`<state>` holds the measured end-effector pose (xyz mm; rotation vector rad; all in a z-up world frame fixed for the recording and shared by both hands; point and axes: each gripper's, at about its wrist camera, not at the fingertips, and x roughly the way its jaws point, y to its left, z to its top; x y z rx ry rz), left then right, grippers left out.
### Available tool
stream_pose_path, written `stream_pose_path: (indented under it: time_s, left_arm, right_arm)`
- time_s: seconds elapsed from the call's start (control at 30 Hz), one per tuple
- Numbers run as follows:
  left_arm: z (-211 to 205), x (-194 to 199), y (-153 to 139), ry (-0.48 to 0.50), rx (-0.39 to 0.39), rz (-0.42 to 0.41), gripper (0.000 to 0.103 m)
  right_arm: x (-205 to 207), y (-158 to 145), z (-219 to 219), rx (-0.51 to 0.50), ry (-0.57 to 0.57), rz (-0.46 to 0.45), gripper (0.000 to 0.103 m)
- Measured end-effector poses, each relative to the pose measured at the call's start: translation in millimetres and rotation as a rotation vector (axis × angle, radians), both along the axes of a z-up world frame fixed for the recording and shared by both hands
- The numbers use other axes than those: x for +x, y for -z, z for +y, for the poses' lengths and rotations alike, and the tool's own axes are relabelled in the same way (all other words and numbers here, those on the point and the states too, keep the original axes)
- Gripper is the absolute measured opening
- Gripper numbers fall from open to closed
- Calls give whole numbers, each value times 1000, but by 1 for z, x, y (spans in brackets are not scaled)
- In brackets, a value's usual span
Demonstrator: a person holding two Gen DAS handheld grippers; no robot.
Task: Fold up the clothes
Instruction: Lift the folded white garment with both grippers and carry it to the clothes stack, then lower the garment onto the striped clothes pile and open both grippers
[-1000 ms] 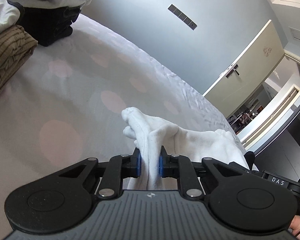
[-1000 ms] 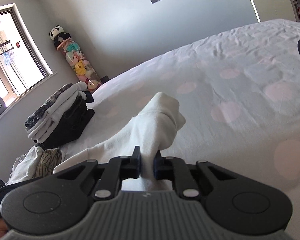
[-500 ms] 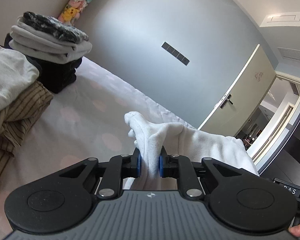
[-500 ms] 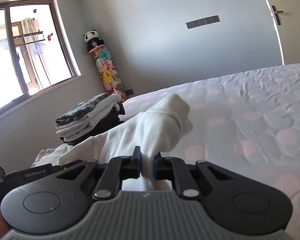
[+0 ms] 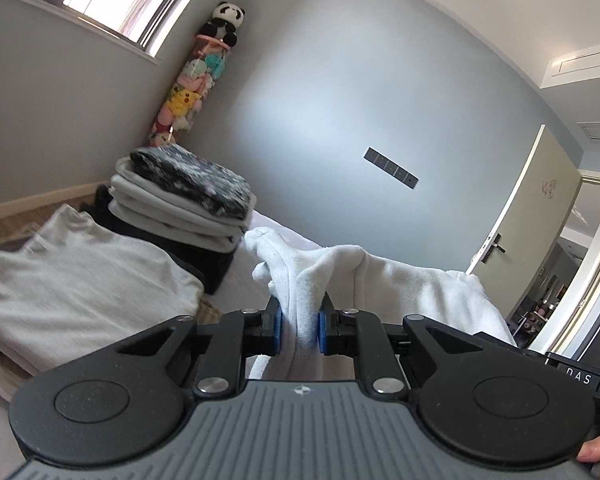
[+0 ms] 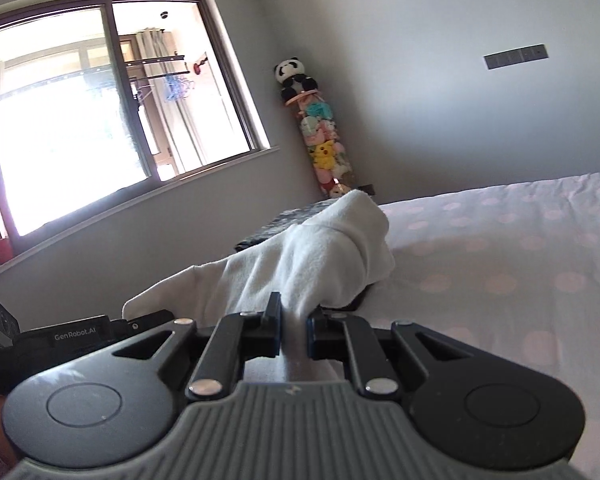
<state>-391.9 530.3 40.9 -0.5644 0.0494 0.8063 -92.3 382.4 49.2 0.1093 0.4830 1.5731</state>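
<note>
Garment held up between both grippers.
Left gripper (image 5: 299, 326) and right gripper (image 6: 293, 330) each clamp the white garment (image 5: 400, 284); folded clothes stack (image 5: 188, 204) sits ahead-left of the left one.

1. I see grey walls (image 6: 440, 100) and a bright window (image 6: 100, 120) on my left.
2. A panda toy (image 6: 294, 78) tops a plush column in the corner.
3. The bed (image 6: 520, 260) wears a dotted sheet.
4. A door (image 5: 520, 216) stands open.
</note>
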Motion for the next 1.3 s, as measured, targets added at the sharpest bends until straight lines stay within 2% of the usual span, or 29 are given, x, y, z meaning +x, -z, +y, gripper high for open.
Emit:
stream_pose_path:
  time_s: [0.13,0.3,0.5,0.67,0.8,0.9,1.0,1.1,1.2,1.3]
  left_arm:
    - [23,-39,-31,-59,39,65,19]
    - [57,-65,-69,-123,105,181,19]
    - [99,-72,-81,-159,121,295,19]
    - [133,-58,-59,-156,89,365,19]
    - [169,-38,-32,-140,68,427,19]
    - [200,-26,-10,-127,3,447,19]
    - [225,-20,17,-114,-55,488,19]
    - [245,-13,43,-108,-97,528,19]
    - [252,-12,56,-106,-112,536,19]
    - [253,-14,58,-103,-115,544,19]
  right_arm:
    - [-34,-14,33,29,-88,25,13]
    - [-75,-28,84,50,-175,71,13]
    - [-102,-25,143,21,-221,162,13]
    - [-104,-2,182,-33,-215,195,13]
    - [-92,15,214,-71,-196,160,13]
    - [-85,31,242,-119,-179,128,13]
    - [-77,54,266,-175,-169,135,13]
    - [-70,79,282,-231,-160,166,14]
    - [-62,98,292,-275,-161,193,14]
    - [-49,107,295,-314,-163,261,31]
